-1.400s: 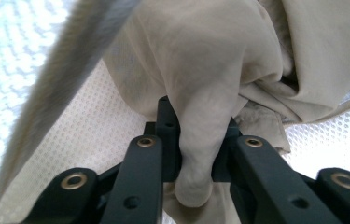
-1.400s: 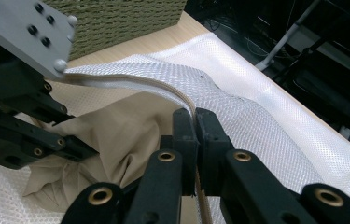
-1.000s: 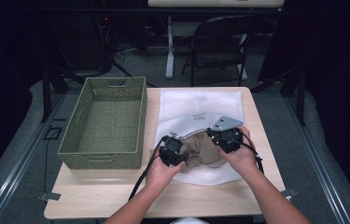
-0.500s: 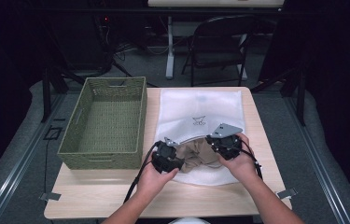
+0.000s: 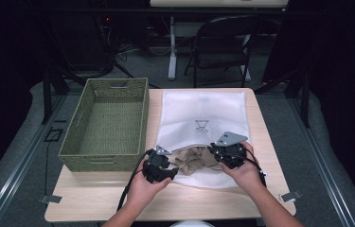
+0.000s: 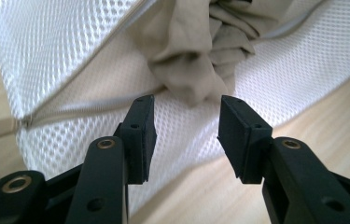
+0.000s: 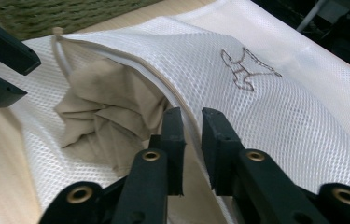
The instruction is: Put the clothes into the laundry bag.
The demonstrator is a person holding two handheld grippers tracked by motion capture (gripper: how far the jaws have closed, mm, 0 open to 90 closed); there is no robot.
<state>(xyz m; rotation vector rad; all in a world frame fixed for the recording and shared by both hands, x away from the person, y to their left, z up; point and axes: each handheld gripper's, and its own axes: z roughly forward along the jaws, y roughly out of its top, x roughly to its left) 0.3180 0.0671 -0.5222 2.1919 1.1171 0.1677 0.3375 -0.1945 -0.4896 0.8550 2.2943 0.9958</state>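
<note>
A white mesh laundry bag [image 5: 203,118] lies flat on the wooden table [image 5: 94,198], its zipped mouth open toward me. Crumpled tan cloth [image 5: 194,161] sits in that mouth, half inside. My right gripper [image 5: 216,151] is shut on the upper edge of the bag's opening [image 7: 189,114] and holds it lifted over the tan cloth [image 7: 102,112]. At the bag's near left corner my left gripper [image 5: 169,161] stands open. In the left gripper view its jaws hover over the lower mesh layer [image 6: 70,42], just short of the tan cloth [image 6: 196,56], with nothing between them.
A green woven basket [image 5: 109,123] with nothing in it stands on the left half of the table, right beside the bag. Bare wood runs along the near edge. A folding chair [image 5: 222,42] and desk legs stand on the floor beyond the table.
My left gripper has drawn back toward me and to the left, away from the cloth. The right gripper shifted slightly nearer while holding the bag's edge.
</note>
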